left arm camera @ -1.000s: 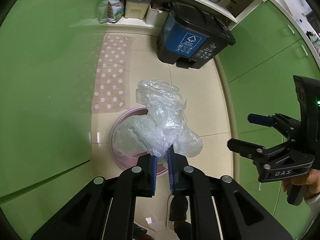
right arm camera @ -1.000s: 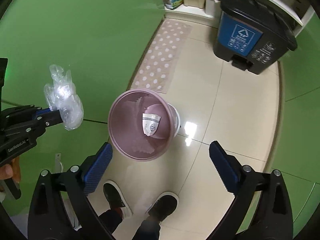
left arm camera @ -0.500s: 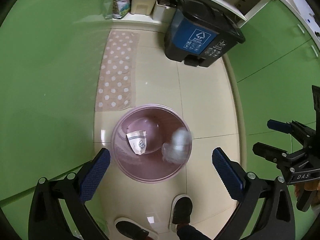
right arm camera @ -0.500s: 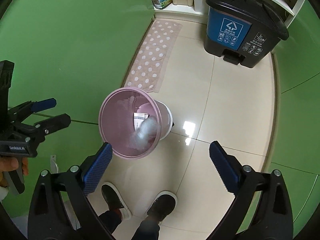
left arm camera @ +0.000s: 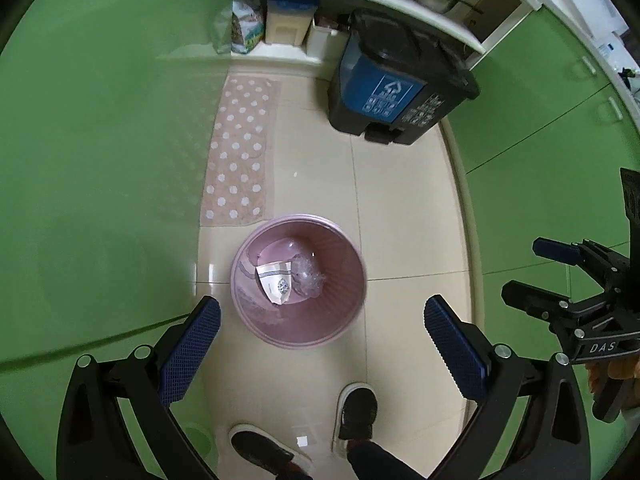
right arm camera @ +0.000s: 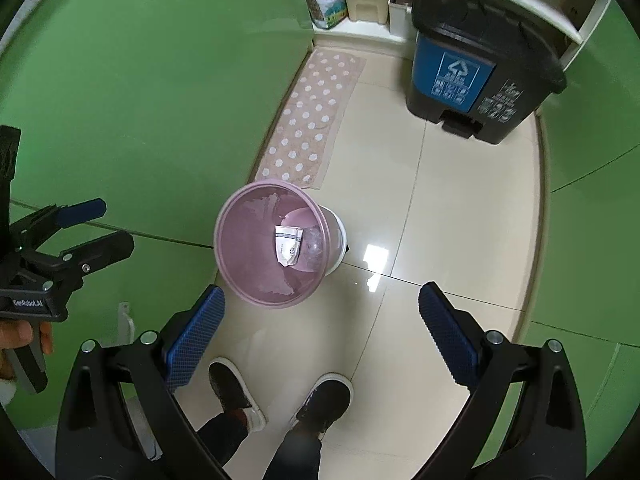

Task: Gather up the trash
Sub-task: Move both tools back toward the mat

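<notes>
Left gripper (left arm camera: 322, 330) wide, empty, above pink bin (left arm camera: 298, 280); crumpled plastic (left arm camera: 306, 274) lies inside beside paper packet (left arm camera: 276, 282). Right gripper (right arm camera: 320, 328) wide, empty.

Your left gripper (left arm camera: 320, 320) held the crumpled plastic bag (left arm camera: 306, 274) tight a moment ago. Now its jaws stand wide apart with nothing between them. The bag has dropped into the pink bin (left arm camera: 256, 320) and lies beside the white paper packet (left arm camera: 274, 278). The bin looks smaller and farther below both grippers now.
</notes>
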Tool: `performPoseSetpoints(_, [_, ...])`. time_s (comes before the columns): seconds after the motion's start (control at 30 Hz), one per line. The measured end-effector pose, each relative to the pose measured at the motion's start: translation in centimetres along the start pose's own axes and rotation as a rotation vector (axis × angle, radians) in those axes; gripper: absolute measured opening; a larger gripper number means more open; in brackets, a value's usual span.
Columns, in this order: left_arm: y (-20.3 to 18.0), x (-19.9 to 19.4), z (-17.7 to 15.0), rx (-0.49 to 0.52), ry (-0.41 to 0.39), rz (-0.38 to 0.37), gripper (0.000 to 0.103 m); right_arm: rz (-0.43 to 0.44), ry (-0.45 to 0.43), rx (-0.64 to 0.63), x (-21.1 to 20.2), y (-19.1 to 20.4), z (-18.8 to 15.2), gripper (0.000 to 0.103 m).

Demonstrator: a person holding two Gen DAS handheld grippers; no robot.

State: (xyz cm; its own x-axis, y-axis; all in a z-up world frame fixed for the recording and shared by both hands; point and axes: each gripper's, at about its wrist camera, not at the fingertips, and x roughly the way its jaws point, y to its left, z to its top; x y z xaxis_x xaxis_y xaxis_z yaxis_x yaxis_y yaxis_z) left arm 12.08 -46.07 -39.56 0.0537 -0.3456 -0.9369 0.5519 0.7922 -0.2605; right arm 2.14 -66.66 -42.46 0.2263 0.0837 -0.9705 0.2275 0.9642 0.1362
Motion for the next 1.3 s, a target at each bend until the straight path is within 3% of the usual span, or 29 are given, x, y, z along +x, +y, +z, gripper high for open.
performPoseSetpoints(0.33, [-3.8, -18.6, -1.7, -0.028, -0.149, 0.06, 0.098, -0.027, -0.106, -0.098, -18.4, 5.1, -1.6, 0.099])
performPoseSetpoints(0.43, [-4.6, -24.0, -2.8, -0.029, -0.201, 0.109, 0.098, -0.015, -0.141, -0.148, -23.7, 7.5, -1.9, 0.1])
performPoseSetpoints(0.63, [-3.7, -31.7, -5.7, -0.107, -0.285, 0.166, 0.098, 0.03, -0.206, -0.272, -30.3, 12.6, -2.3, 0.1])
performPoseSetpoints(1.0, [2.8, -41.5, -13.8, -0.341, -0.422, 0.298, 0.098, 0.168, -0.249, -0.556, -34.8, 25.4, -2.8, 0.1])
performPoseSetpoints(1.3, [10.1, -45.9, -20.3, -0.495, -0.432, 0.404, 0.098, 0.257, -0.253, -0.697, -34.9, 35.8, -3.3, 0.1])
